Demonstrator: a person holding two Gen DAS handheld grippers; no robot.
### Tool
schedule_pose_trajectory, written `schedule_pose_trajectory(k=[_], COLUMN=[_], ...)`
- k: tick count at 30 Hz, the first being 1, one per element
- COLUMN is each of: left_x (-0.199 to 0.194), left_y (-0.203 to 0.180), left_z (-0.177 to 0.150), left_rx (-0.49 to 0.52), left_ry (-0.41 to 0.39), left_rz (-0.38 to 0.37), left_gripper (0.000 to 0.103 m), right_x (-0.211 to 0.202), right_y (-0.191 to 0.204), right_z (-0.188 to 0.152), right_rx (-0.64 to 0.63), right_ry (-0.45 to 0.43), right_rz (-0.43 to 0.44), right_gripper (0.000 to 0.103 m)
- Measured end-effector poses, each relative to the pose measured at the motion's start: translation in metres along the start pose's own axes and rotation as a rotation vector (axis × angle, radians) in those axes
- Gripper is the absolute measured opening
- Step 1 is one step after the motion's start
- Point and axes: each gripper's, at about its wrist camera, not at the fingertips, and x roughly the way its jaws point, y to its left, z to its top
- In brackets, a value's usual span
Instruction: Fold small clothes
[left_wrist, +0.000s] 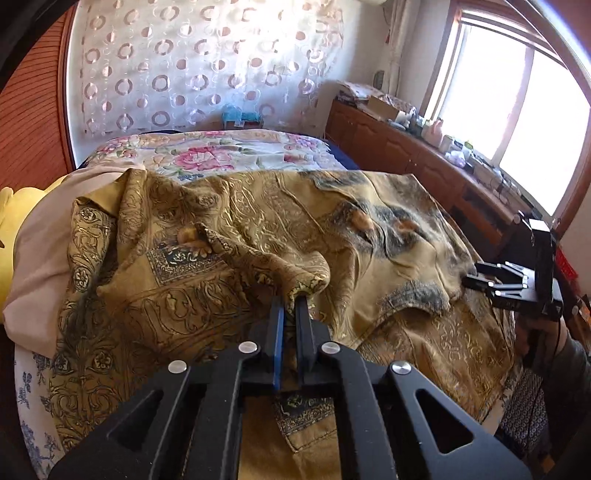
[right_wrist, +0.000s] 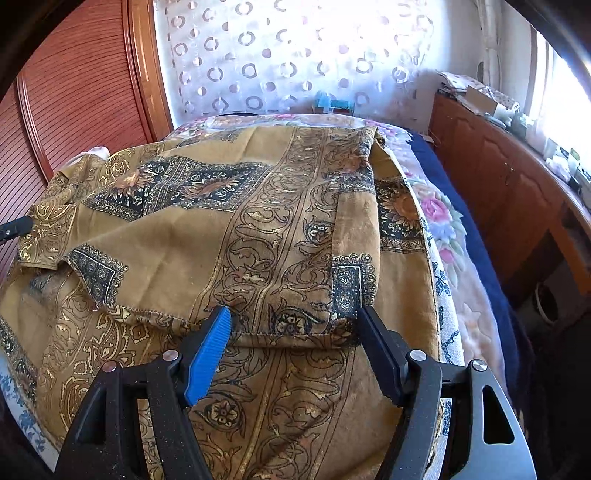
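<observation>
A mustard-gold garment (left_wrist: 229, 236) with dark paisley and sunflower print lies crumpled across the bed; it also fills the right wrist view (right_wrist: 229, 236). My left gripper (left_wrist: 291, 295) is shut on a bunched fold of this garment and holds it slightly raised. My right gripper (right_wrist: 293, 319) is open, its blue-padded finger (right_wrist: 210, 350) and black finger (right_wrist: 380, 350) straddling the garment's near hem. The right gripper also shows at the right edge of the left wrist view (left_wrist: 476, 277). The left gripper's tip pokes in at the left of the right wrist view (right_wrist: 14, 227).
A floral bedspread (left_wrist: 221, 151) covers the bed beyond the garment. A pinkish cloth (left_wrist: 37, 258) and a yellow item (left_wrist: 11, 206) lie at the left. A wooden cabinet (right_wrist: 498, 177) with clutter runs along the right under the window. A circle-patterned curtain (left_wrist: 192, 66) hangs behind.
</observation>
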Motion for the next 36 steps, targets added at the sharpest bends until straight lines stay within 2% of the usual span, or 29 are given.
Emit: schedule_pose_trajectory(k=[2, 5, 8, 11, 13, 16, 21, 27, 31, 34, 36], left_x=[-0.008, -0.036, -0.058, -0.06, -0.053, -0.044, -0.047, -0.067, -0.078, -0.08, -0.082], left_y=[-0.005, -0.014, -0.021, -0.018, -0.014, -0.007, -0.008, -0.021, -0.024, -0.023, -0.022], left_z=[-0.004, -0.012, -0.025, -0.043, -0.056, -0.066, -0.069, -0.071, -0.078, -0.083, -0.084], left_rx=[0.016, 0.012, 0.006, -0.034, -0.051, -0.091, -0.103, -0.081, -0.082, -0.077, -0.065], left_ry=[-0.025, -0.083, -0.123, -0.1, -0.072, -0.037, -0.047, -0.091, -0.1, -0.09, -0.089], left_rz=[0.018, 0.002, 0.001, -0.014, 0.0, -0.008, -0.003, -0.012, -0.02, -0.021, 0.0], left_gripper=[0.004, 0.004, 0.004, 0.004, 0.004, 0.004, 0.004, 0.004, 0.005, 0.014, 0.029], right_x=[0.0, 0.0, -0.001, -0.004, -0.005, -0.005, -0.022, -0.07, -0.097, -0.099, -0.095], right_y=[0.0, 0.001, 0.0, -0.004, -0.005, -0.003, -0.003, -0.008, -0.013, -0.019, -0.019], right_z=[-0.001, -0.001, -0.003, -0.004, -0.004, -0.006, -0.007, -0.013, -0.029, -0.043, -0.05], right_rx=[-0.004, -0.013, -0.019, -0.013, -0.014, -0.032, -0.05, -0.035, -0.02, -0.011, -0.012], right_ry=[0.001, 0.0, -0.005, -0.016, -0.02, -0.016, -0.042, -0.13, -0.168, -0.159, -0.143], right_rz=[-0.005, -0.014, -0.02, -0.025, -0.027, -0.008, 0.028, 0.07, 0.086, 0.096, 0.089], right_gripper=[0.072, 0.07, 0.064, 0.048, 0.029, 0.01, 0.005, 0.005, 0.005, 0.005, 0.005])
